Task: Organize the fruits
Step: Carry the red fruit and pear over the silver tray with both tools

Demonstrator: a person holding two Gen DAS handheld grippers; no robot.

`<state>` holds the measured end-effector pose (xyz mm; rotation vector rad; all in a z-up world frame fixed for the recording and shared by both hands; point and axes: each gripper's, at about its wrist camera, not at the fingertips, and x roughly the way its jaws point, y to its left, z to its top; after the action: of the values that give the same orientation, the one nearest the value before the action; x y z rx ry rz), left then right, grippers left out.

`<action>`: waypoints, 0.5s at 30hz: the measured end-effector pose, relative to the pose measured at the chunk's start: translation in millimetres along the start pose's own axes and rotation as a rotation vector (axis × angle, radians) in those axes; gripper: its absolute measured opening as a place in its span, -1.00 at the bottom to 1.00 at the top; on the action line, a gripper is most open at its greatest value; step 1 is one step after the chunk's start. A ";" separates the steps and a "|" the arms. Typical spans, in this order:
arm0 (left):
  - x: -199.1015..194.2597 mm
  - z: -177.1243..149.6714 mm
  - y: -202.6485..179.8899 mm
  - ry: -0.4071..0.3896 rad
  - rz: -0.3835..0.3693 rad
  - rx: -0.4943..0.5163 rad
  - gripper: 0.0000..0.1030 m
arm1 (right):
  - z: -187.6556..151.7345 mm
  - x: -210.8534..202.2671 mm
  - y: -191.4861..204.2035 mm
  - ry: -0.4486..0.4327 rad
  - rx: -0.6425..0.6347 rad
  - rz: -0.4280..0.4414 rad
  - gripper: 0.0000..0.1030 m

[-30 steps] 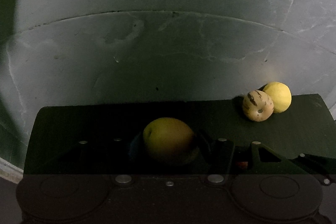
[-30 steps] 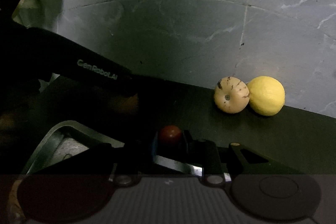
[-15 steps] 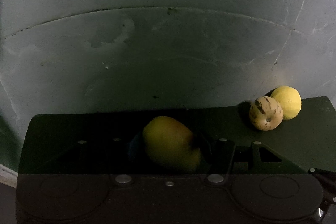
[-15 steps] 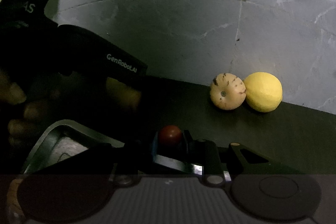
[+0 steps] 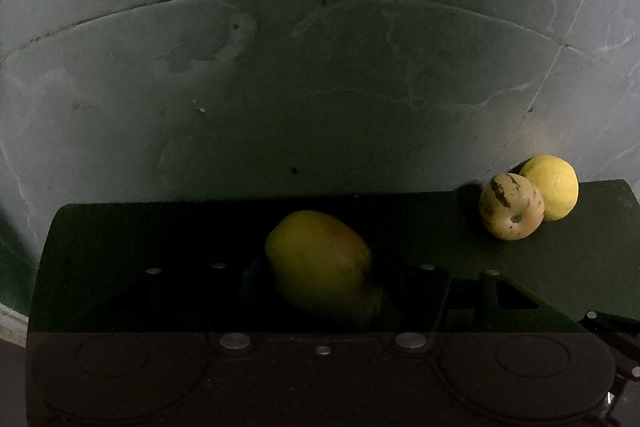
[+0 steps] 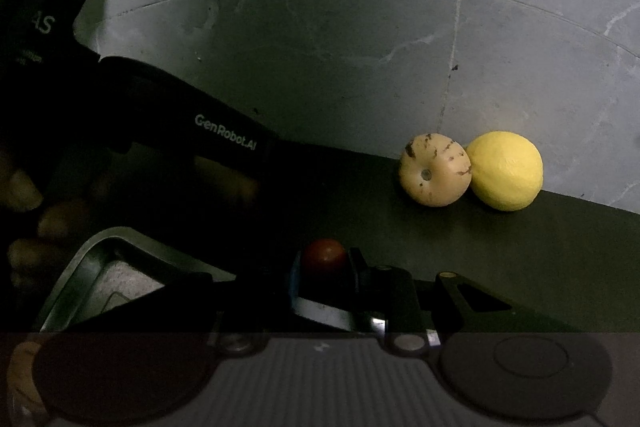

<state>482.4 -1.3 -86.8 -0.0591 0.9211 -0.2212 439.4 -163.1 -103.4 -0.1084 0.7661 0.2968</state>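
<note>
Mango [image 5: 320, 263] clamped in left hand-held gripper [image 5: 324, 279]; right hand-held gripper [image 6: 324, 267] pinches tomato [image 6: 323, 259].

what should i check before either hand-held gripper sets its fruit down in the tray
1. Left hand-held gripper grips the yellow mango: ok, fruit sits between the fingers.
2. Right hand-held gripper grips the small red fruit: ok.
3. Metal tray in reach: ok, lower left in the right wrist view.
4. Tray free of clutter: cannot tell, mostly hidden.
5. Path to tray clear: not ok, the left hand-held gripper's body hangs over it.
6. Striped fruit and lemon out of the way: ok, touching each other at the dark mat's far edge.
</note>
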 end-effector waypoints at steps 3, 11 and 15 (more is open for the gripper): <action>-0.9 -2.6 -0.8 0.001 0.001 0.005 0.20 | -1.5 -1.1 0.0 -0.002 0.000 -0.001 -0.47; -10.6 -6.5 -3.3 0.009 0.016 0.009 0.20 | -4.0 -8.2 1.8 -0.017 0.004 -0.016 -0.47; -20.9 -8.4 -4.4 0.000 0.009 0.015 0.20 | -3.6 -15.3 4.4 -0.028 0.009 -0.023 -0.47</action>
<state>462.7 -0.7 -74.9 -0.0412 0.9197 -0.2201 425.2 -163.1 -95.3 -0.1043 0.7382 0.2730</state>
